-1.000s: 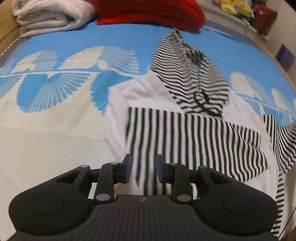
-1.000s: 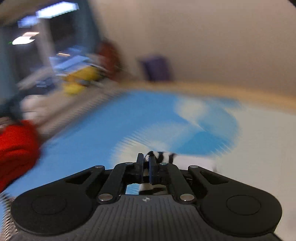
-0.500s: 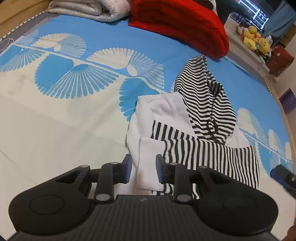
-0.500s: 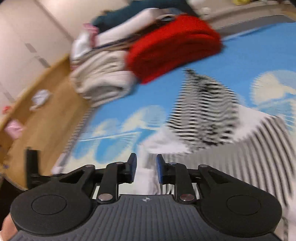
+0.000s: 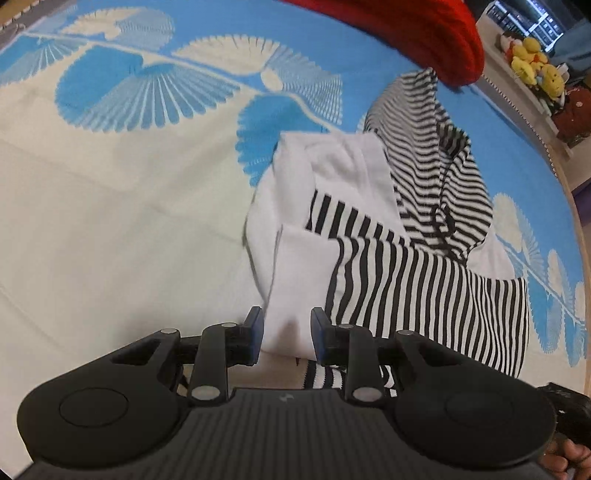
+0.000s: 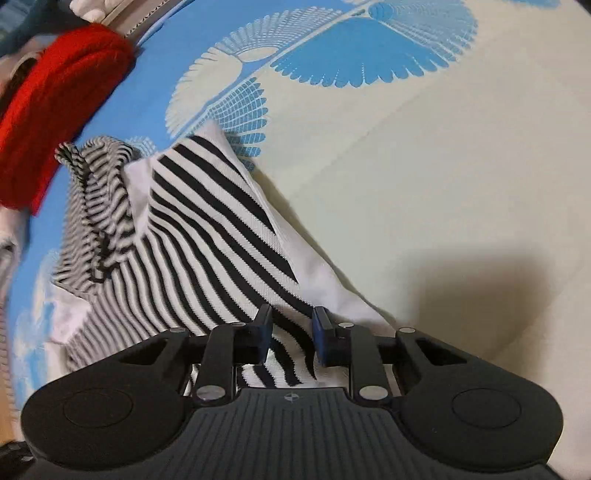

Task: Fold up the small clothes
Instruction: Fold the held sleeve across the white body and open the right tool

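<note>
2 claws hang over a half-folded hoodie on a bed. The left claw (image 5: 286, 334) stands partly open, its pads clear of the white cloth lying between and just beyond them. The right claw (image 6: 291, 334), whose jaws have just been closing slightly, is likewise part-open above the striped hem, with fabric under the gap but not pinched. Beyond both tips the black-and-white striped hoodie (image 5: 417, 280) lies with 1 sleeve folded across its body and the hood pointing away, toward a red blanket (image 5: 413, 29). The blue-and-cream bedspread (image 5: 110, 221) spreads on either side. The next fold likely calls for both claws to pinch the near hem evenly, lift together and lay it toward the hood without dragging the folded sleeve.
</note>
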Demonstrator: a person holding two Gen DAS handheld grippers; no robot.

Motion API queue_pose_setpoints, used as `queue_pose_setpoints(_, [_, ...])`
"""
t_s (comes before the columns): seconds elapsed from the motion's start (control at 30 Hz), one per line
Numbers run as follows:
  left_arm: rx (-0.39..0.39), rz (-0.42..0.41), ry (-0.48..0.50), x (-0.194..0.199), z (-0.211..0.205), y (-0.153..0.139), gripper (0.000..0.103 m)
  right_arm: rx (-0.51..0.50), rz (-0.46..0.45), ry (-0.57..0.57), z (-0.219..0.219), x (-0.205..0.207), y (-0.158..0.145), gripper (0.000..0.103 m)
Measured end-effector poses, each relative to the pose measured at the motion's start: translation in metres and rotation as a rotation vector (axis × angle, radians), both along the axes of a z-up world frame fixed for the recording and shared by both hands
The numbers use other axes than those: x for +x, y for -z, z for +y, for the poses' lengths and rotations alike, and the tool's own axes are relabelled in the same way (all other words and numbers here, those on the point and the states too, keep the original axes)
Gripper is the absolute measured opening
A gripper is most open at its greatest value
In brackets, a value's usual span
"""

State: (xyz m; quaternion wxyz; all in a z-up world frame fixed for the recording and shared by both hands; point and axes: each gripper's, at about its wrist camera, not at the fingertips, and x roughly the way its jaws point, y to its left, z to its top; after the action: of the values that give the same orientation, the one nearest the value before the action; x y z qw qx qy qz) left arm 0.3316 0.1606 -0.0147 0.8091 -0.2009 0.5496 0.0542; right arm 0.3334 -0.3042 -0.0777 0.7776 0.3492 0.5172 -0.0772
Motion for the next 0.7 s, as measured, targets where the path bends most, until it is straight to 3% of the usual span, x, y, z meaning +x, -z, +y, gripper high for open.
queue_pose_setpoints(0.13, [0.006, 0.036, -0.009, 0.006, -0.006, 0.014, 0.031, -0.033, -0.103, -0.100, 0.009, -0.006, -0.026, 0.042])
queue_pose_setpoints(0.3, [0.035, 0.087, -0.019, 0.008, -0.012, 0.036, 0.031, -0.020, -0.103, -0.141, 0.010, 0.001, -0.032, 0.042])
queue_pose_setpoints(0.5, [0.040, 0.075, -0.032, 0.009, -0.011, 0.040, 0.031, -0.056, -0.113, -0.199, 0.019, 0.009, -0.037, 0.042])
queue_pose_setpoints(0.53, [0.040, 0.074, -0.031, 0.009, -0.011, 0.039, 0.026, -0.063, -0.114, -0.205, 0.021, 0.010, -0.037, 0.042])
queue_pose_setpoints(0.6, [0.046, 0.060, -0.011, 0.009, -0.012, 0.035, 0.005, -0.058, -0.112, -0.212, 0.022, 0.009, -0.037, 0.042])
queue_pose_setpoints(0.7, [0.053, 0.028, 0.031, 0.007, -0.014, 0.022, 0.002, -0.050, -0.100, -0.208, 0.023, 0.010, -0.035, 0.042])
